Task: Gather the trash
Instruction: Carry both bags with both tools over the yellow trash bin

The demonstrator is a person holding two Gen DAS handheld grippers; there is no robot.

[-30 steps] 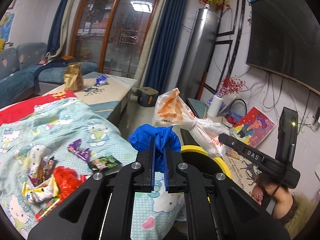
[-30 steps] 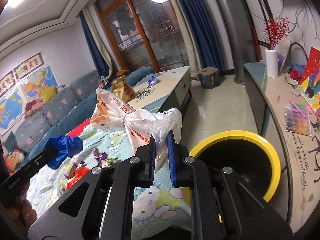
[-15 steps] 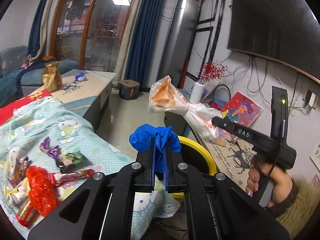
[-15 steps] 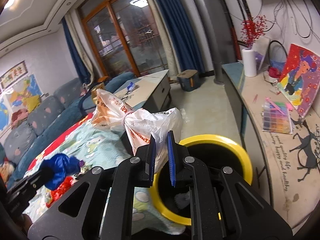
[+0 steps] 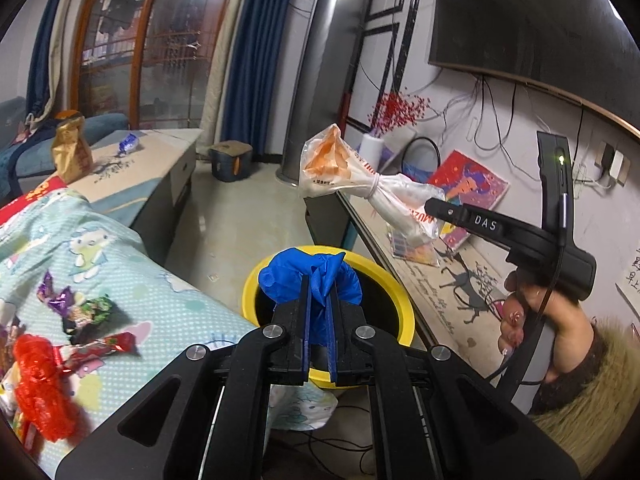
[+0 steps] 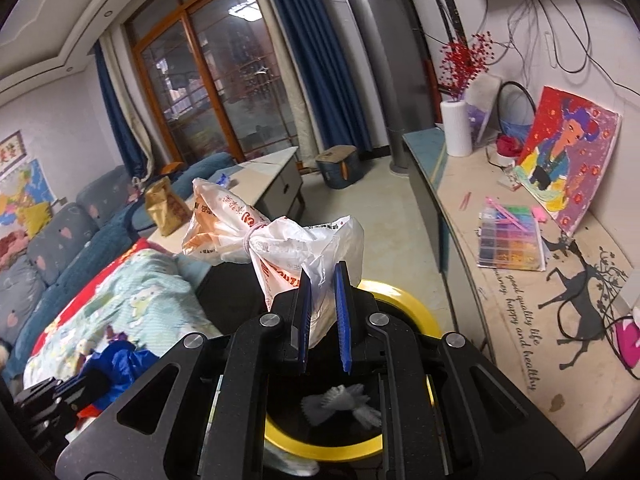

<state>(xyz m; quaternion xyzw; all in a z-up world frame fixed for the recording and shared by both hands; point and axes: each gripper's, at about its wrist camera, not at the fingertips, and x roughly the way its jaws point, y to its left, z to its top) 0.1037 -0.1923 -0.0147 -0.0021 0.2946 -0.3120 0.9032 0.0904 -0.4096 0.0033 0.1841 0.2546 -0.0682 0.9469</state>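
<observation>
- Just below and ahead of the left gripper [image 5: 318, 316], in the left wrist view, sits the yellow bin [image 5: 394, 300]; its dark mouth opens upward under the fingertips, so a drop from this side looks like a short way down.
- Between its nearly closed fingers the left gripper pinches a crumpled blue glove [image 5: 308, 278], which bulges out above the tips and hides the near part of the bin's mouth.
- Up and to the right of it, the right gripper [image 5: 434, 206] reaches in from the side with a tied white plastic bag [image 5: 352, 180]; the bag's long axis runs up and leftward from those tips, its orange-printed end farthest out.
- Left of the left gripper, more wrappers [image 5: 86, 312] and a red crumpled piece [image 5: 40, 384] lie on the patterned cloth [image 5: 168, 300], cut off at the edge.
- Directly beneath the right gripper [image 6: 322, 314], in the right wrist view, lies the same yellow bin [image 6: 416, 304], with a pale scrap [image 6: 340, 402] on its dark floor.
- Its fingers, a narrow gap apart, clamp the white plastic bag [image 6: 280, 236] by its lower end, and the bag leans up and left, past the rim.
- Both grippers are close to the bin; the right appears more squarely above it.
- Down at lower left the blue glove [image 6: 124, 364] shows, the left gripper's tips hard to make out.
</observation>
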